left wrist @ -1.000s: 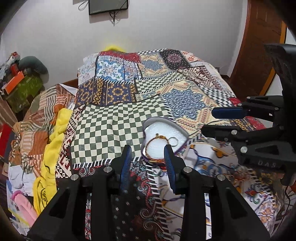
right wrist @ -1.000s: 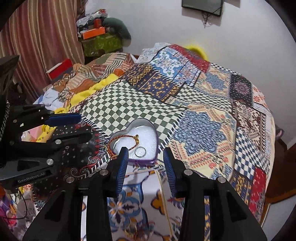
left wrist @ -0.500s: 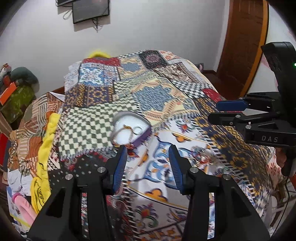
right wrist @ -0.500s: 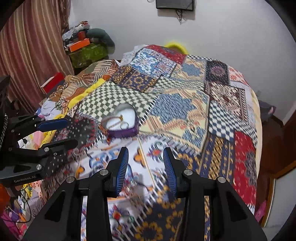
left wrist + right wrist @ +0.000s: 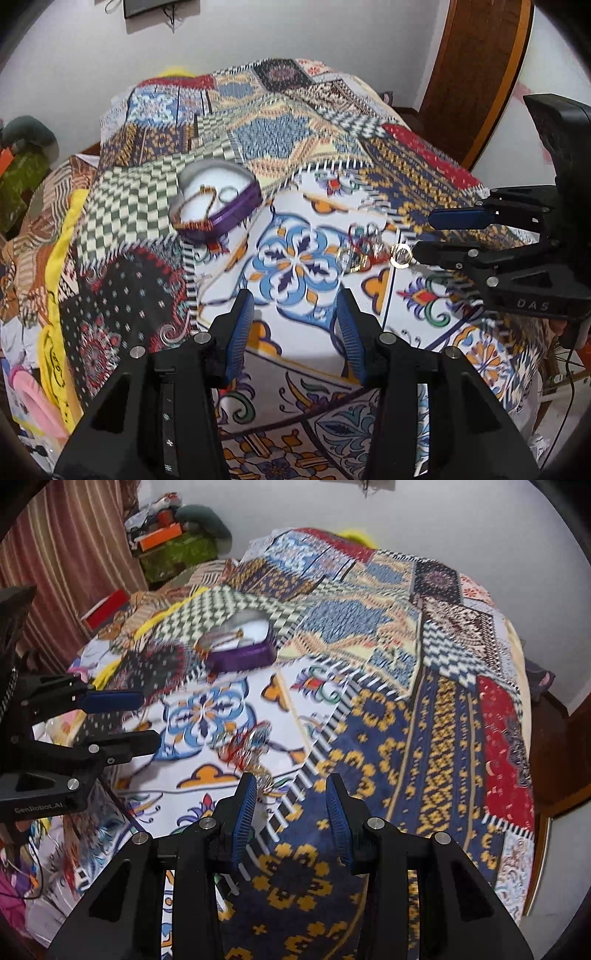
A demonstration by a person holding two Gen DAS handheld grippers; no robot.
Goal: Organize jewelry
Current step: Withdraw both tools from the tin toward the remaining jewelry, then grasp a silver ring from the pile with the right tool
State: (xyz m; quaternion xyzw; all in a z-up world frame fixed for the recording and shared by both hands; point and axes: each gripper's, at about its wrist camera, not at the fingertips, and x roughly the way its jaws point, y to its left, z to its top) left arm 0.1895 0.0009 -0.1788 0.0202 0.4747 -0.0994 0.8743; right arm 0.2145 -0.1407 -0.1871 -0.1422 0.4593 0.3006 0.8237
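A purple heart-shaped jewelry box lies open on the patchwork bedspread, with a gold chain and a ring inside; it also shows in the right wrist view. A small pile of loose rings and red-threaded jewelry lies on the white floral patch, and shows blurred in the right wrist view. My left gripper is open and empty, near the pile's left. My right gripper is open and empty, its tips just short of the pile; in the left wrist view it reaches in from the right.
The patchwork bedspread covers the whole bed. Piled clothes and a yellow cloth lie along the left side. A wooden door stands at the right. Boxes and bags are stacked by the curtain.
Both grippers have pulled back from the heart box and swung right, toward the loose jewelry pile. Both stay open and empty.
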